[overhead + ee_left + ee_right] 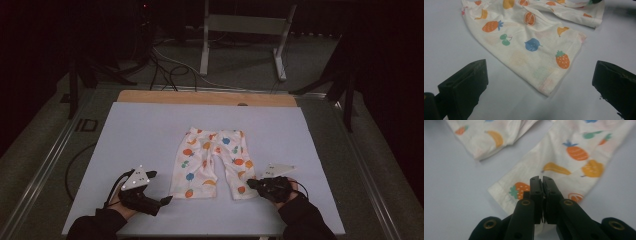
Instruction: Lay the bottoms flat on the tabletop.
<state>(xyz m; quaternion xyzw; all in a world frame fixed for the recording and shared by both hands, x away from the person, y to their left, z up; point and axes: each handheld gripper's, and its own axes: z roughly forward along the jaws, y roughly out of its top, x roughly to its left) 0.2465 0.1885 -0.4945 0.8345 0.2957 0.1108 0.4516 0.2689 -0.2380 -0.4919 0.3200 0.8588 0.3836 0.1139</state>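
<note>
Small white pants (212,162) printed with coloured fruit lie flat on the pale mat (140,135), legs pointing toward me. My left gripper (159,187) rests on the mat just left of the left leg's hem, jaws wide open. In the left gripper view that hem (549,85) lies between the two black jaws of the left gripper (539,72), untouched. My right gripper (251,183) sits at the outer corner of the right leg's hem. In the right gripper view the right gripper (542,180) has its jaws pressed together over the cuff of the pants (574,157).
The mat covers a wooden table (205,97) whose far edge shows. A metal stand (245,25) and loose cables (165,65) lie on the floor beyond. A cable (75,165) trails off the table's left side. Bare mat surrounds the pants.
</note>
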